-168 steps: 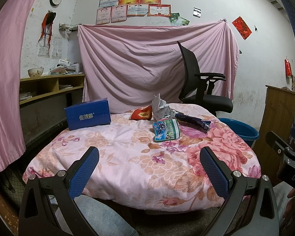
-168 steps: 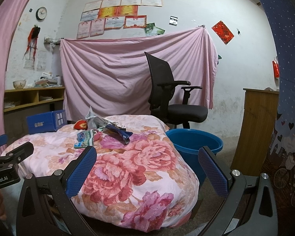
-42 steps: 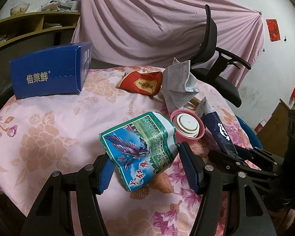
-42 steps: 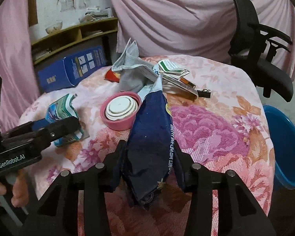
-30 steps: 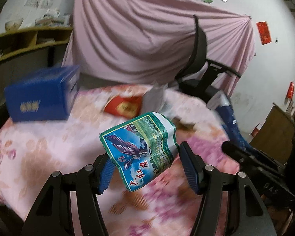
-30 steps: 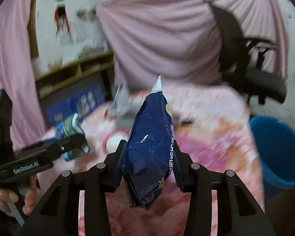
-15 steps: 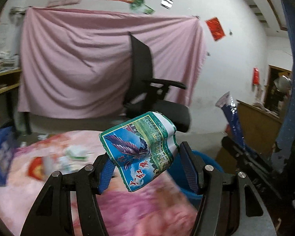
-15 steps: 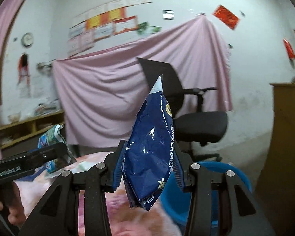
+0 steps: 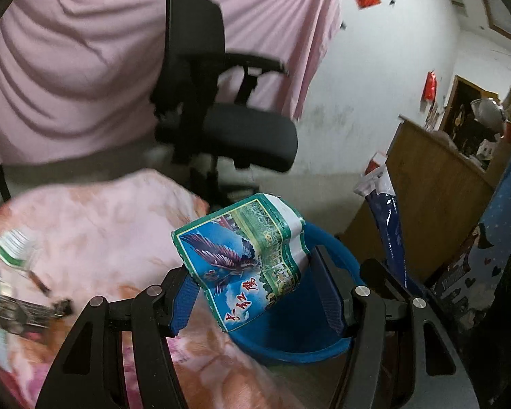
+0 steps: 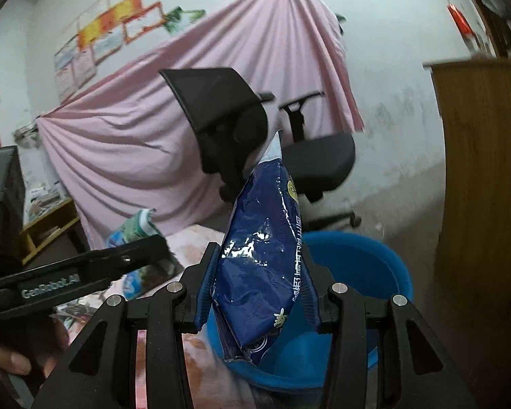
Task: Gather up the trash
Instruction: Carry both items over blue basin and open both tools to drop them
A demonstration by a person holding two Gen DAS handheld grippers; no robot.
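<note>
My left gripper is shut on a green and blue bird-print packet and holds it in the air over the near rim of the blue plastic tub. My right gripper is shut on a dark blue snack bag and holds it upright above the blue tub. The right gripper with its dark blue bag shows at the right in the left wrist view. The left gripper with its packet shows at the left in the right wrist view.
The table with the pink floral cloth lies left of the tub, with more litter on it. A black office chair stands behind the tub. A wooden cabinet stands to the right.
Both grippers closed on their wrappers on the table, lifted them and swung right. Both now hang over the blue tub beside the table.
</note>
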